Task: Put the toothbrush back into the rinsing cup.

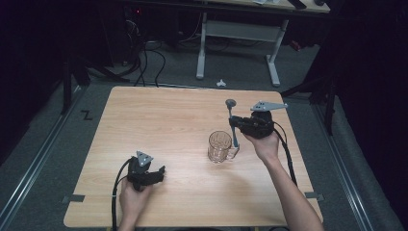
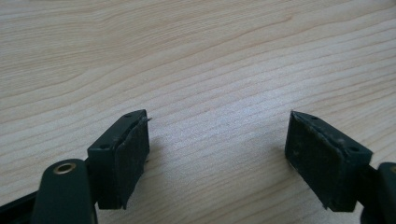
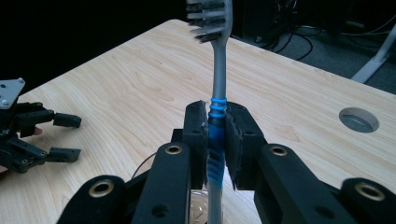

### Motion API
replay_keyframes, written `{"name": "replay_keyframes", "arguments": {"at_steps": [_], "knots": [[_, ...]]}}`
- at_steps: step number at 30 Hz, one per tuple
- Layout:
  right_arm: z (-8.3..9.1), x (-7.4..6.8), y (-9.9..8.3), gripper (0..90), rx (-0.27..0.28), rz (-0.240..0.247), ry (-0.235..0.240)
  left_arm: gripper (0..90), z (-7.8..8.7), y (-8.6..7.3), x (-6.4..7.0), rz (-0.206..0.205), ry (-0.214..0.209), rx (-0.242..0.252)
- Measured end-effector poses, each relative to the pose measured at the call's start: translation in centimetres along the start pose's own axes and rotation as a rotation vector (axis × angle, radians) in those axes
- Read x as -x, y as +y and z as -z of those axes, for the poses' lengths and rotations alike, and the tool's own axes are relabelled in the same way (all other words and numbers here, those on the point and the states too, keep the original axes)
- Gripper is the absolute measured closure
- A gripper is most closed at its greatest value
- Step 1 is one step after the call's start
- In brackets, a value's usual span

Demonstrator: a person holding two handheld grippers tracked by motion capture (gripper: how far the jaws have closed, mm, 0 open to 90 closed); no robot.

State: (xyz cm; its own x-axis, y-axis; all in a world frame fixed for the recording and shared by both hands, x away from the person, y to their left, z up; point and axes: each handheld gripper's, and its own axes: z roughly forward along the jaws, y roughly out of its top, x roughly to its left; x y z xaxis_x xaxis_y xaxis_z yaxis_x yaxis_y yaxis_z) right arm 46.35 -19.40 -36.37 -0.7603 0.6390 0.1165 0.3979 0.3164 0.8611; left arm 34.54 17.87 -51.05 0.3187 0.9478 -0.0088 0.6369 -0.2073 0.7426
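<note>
The pale wood-grain table (image 1: pixel 159 120) carries a dimpled clear glass mug (image 1: pixel 220 147) near its right side. Just above the mug, the right gripper (image 3: pixel 216 135) clamps a grey, blue-ribbed toothbrush (image 3: pixel 215 84) upright. The left gripper (image 2: pixel 217 140) gapes wide, empty, over bare tabletop.

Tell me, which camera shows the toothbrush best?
The right gripper view: the toothbrush stands close up there, its blue grip clamped between the right gripper fingers, bristles at the top edge. The high view shows the toothbrush small, its lower end by the glass mug. The left gripper view looks at bare table.
</note>
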Motion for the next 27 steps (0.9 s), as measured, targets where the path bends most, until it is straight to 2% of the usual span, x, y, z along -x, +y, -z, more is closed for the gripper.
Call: {"name": "replay_keyframes", "arguments": {"at_steps": [20, 27], "knots": [[1.2, -0.2, -0.8, 79.5, -0.004, 0.018, -0.006, 22.5, 0.0, 0.0, 0.0, 0.000, 0.000, 0.001], [1.4, 0.0, -1.3, 79.6, -0.006, 0.005, -0.008, 22.4, 0.0, 0.0, 0.0, 0.000, 0.000, 0.001]]}}
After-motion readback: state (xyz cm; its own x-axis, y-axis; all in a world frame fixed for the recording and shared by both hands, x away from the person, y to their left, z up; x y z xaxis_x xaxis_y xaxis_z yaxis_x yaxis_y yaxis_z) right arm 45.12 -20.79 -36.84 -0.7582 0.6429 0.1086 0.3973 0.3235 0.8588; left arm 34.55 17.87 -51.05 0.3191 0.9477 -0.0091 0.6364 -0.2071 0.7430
